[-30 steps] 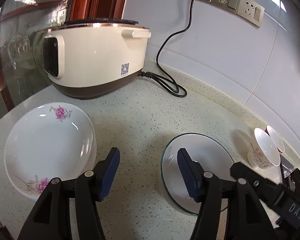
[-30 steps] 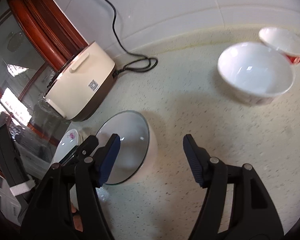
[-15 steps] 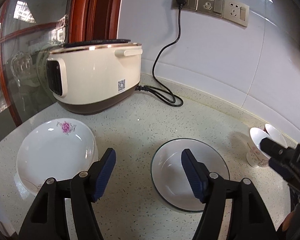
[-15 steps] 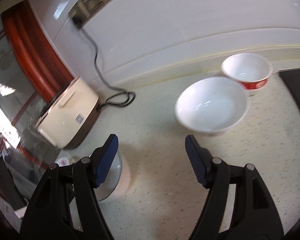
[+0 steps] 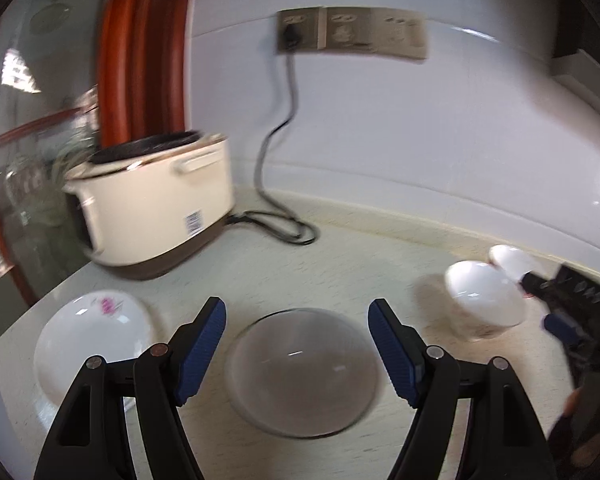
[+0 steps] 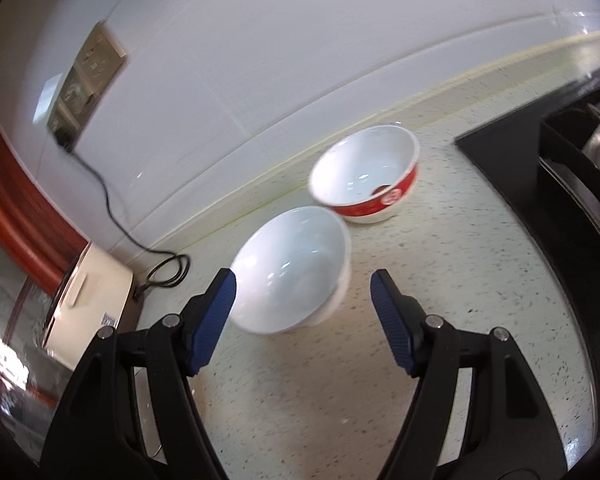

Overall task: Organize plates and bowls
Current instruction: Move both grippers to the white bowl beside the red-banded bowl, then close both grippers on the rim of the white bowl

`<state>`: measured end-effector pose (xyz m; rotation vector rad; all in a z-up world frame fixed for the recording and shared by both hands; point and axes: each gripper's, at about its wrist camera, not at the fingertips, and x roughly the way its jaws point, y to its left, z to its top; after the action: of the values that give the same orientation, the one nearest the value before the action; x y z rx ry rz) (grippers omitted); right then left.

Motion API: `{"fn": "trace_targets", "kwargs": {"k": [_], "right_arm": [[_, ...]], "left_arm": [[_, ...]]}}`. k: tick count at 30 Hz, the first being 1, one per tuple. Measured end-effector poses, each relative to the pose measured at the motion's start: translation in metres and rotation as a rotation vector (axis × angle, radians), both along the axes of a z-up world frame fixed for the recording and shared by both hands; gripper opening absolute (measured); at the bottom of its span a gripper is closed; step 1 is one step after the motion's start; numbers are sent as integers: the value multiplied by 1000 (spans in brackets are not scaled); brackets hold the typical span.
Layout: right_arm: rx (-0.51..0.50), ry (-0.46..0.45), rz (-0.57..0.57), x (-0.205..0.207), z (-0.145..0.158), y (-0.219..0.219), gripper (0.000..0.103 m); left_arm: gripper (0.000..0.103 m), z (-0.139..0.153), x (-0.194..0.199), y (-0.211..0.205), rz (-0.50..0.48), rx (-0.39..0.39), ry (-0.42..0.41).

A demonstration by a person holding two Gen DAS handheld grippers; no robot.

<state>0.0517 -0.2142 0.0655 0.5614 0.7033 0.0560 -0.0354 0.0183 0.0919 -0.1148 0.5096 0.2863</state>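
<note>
In the left wrist view a glass-rimmed plate [image 5: 304, 372] lies on the counter below my left gripper [image 5: 298, 344], whose jaws are opening with nothing pressed between the pads. A white flowered plate [image 5: 92, 340] sits to its left. A white bowl [image 5: 482, 298] and a second bowl [image 5: 508, 258] stand at the right, near my right gripper [image 5: 560, 308]. In the right wrist view my right gripper [image 6: 304, 312] is open just in front of the white bowl [image 6: 292, 268], not touching it. A red-banded bowl [image 6: 366, 178] stands behind it.
A cream rice cooker [image 5: 156, 208] stands at the back left, its black cord [image 5: 278, 160] running up to wall sockets [image 5: 350, 34]. A black stove [image 6: 560, 168] fills the right side in the right wrist view. A glass door with a red frame [image 5: 140, 52] stands behind the cooker.
The left gripper's jaws spread wider and it pulled back and up from the glass-rimmed plate. The right gripper swung away from that plate to face the white bowl and the red-banded bowl.
</note>
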Motion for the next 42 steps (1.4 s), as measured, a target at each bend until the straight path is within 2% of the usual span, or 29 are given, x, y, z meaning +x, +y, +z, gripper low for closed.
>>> {"fn": "trace_targets", "kwargs": {"k": [7, 13, 18, 22, 26, 29, 32, 36, 42], "right_arm": [[37, 32, -25, 4, -10, -15, 73], [23, 42, -52, 9, -14, -20, 73], [38, 70, -93, 17, -24, -32, 73], [14, 74, -92, 24, -27, -31, 73], [-34, 67, -74, 31, -27, -22, 73], [-38, 81, -40, 33, -32, -15, 73], [-120, 76, -22, 33, -30, -4, 73], [-121, 96, 21, 32, -35, 5, 73], [-121, 101, 49, 26, -35, 9, 68]], "left_arm": [[76, 9, 31, -42, -146, -47, 30], [76, 7, 68, -65, -221, -141, 64], [77, 4, 102, -77, -231, -185, 59], [77, -9, 129, -79, -231, -212, 90], [77, -26, 146, -74, -249, -270, 128], [77, -39, 146, -66, -252, -308, 147], [77, -46, 148, -55, -240, -341, 147], [78, -58, 153, -46, -229, -405, 185], [78, -70, 157, -45, -238, -441, 235]]}}
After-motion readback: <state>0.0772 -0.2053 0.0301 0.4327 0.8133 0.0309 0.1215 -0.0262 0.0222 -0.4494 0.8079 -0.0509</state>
